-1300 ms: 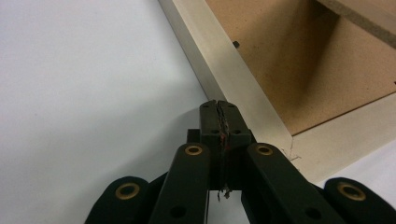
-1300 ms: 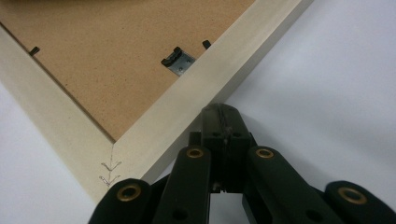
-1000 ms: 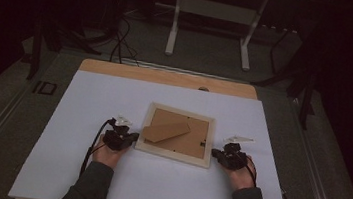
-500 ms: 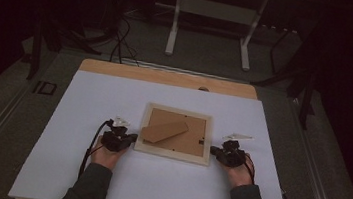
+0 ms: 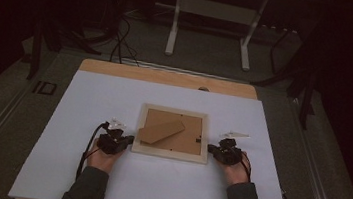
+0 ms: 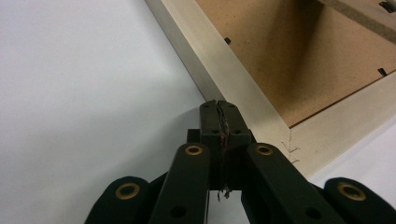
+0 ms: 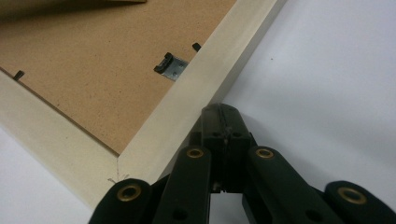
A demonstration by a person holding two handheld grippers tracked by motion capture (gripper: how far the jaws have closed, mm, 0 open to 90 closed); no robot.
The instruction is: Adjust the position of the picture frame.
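- I judge I am squaring the picture frame between both tools; I should press evenly on both sides so it doesn't twist.
- My left tool, jaws closed on nothing, sits at the frame's left edge near the near-left corner.
- My right tool, likewise closed and empty, sits at the right edge.
- The frame lies face down at the middle of the white worktop, its easel stand up.

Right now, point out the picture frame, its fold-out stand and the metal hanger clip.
picture frame (image 5: 169, 153): high view, near wooden rail.
fold-out stand (image 5: 161, 131): high view, middle of the cardboard flap.
metal hanger clip (image 7: 171, 66): right gripper view, its plate.
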